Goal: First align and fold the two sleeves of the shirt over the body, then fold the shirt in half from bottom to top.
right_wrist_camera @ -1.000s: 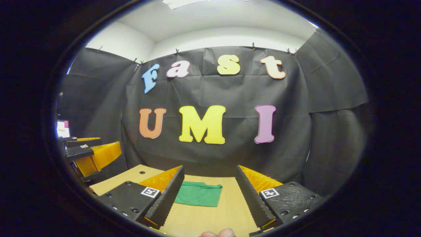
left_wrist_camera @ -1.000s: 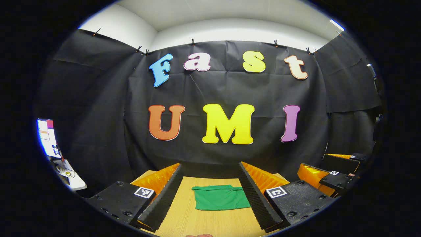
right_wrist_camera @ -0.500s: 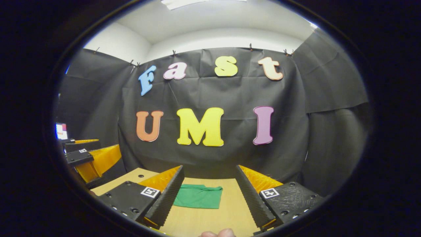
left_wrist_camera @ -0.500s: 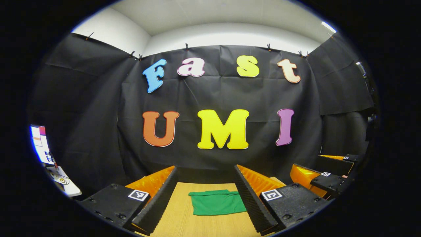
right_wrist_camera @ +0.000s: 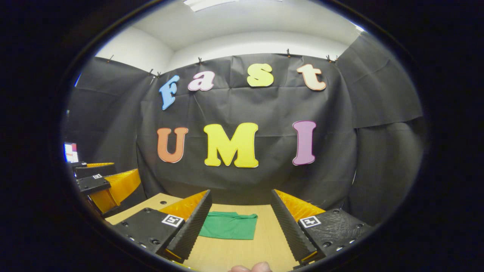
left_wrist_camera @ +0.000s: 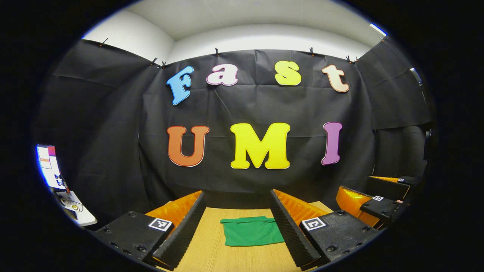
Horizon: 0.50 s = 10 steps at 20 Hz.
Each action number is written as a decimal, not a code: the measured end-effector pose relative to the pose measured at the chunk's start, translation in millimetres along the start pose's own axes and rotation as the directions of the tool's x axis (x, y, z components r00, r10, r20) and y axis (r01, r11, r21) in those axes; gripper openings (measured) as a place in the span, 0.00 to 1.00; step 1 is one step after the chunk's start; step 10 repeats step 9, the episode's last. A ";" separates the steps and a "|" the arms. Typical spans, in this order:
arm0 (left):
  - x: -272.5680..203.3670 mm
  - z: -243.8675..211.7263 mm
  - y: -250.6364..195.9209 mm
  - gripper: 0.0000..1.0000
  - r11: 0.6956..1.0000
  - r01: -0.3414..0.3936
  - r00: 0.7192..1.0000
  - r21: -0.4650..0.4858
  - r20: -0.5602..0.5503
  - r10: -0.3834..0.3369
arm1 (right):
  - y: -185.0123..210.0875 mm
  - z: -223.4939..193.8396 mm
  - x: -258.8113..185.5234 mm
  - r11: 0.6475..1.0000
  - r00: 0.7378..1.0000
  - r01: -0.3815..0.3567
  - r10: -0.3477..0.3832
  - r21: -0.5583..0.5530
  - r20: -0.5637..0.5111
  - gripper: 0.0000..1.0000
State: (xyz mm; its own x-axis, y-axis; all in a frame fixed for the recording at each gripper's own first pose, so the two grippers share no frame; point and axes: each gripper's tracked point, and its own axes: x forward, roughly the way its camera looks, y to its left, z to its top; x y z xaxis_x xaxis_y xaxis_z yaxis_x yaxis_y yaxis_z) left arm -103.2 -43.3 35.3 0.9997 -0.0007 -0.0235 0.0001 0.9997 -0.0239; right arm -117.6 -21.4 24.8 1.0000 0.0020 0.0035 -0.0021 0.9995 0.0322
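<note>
Green cloth shirt (left_wrist_camera: 251, 231) lies folded compact on pale wooden table (left_wrist_camera: 211, 249); hardly anything shifted since moment ago. Left gripper (left_wrist_camera: 236, 226) and right gripper (right_wrist_camera: 240, 223) both spread, empty, held back; folding looks finished.

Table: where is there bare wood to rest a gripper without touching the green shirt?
Bare table lies in front of the folded green shirt, on the camera side, and left of it beside the left gripper. In the right gripper view, bare wood runs right of the shirt, near the right gripper. The far edge behind the shirt is tight.
</note>
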 end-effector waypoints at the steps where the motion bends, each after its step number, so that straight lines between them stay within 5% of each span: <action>1: 0.3 -0.4 0.8 1.00 1.000 0.000 1.000 0.000 -0.002 0.000 | -0.4 -0.2 -0.5 1.000 1.000 -0.001 0.001 -0.002 0.002 0.95; 10: -1.0 -0.8 -1.2 1.00 1.000 0.001 1.000 0.002 -0.002 -0.001 | -2.8 5.3 -2.8 1.000 1.000 0.008 -0.008 -0.003 0.014 0.95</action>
